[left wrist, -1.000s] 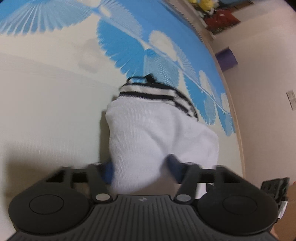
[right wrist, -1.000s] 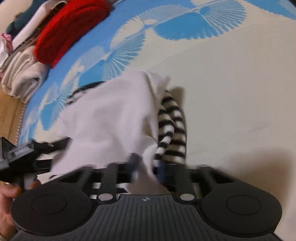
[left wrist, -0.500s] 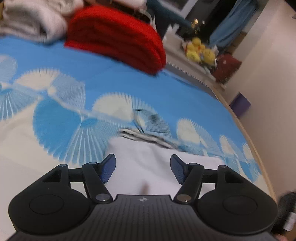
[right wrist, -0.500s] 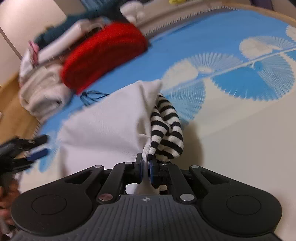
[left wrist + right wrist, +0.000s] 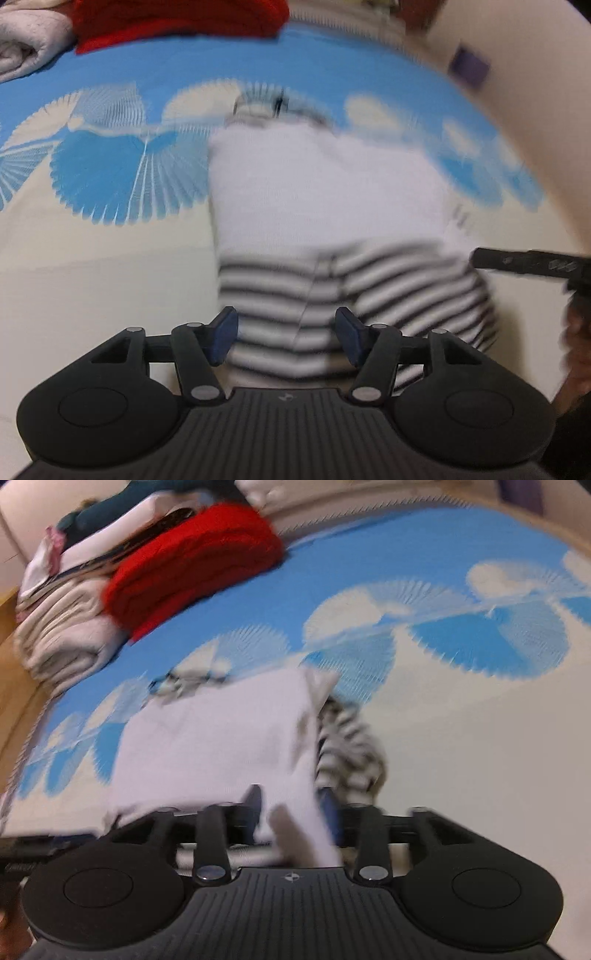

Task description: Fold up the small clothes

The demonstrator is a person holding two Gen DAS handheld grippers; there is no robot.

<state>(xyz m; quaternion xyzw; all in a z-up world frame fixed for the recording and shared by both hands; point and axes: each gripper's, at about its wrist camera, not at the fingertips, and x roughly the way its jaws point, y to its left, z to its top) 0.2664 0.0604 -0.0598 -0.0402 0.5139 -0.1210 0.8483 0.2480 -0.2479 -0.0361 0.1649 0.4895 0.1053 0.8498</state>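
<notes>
The black two-finger left gripper [image 5: 286, 338] is hovering with blue pads spread wide over the striped end of a small white-and-black knit garment [image 5: 325, 206], which is lying on a blue fan-patterned bedspread [image 5: 122, 173].

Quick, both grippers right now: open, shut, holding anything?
Left gripper: open, empty, over the striped part of the garment.
Right gripper: fingers apart with white fabric between them; blur hides any grip.
</notes>
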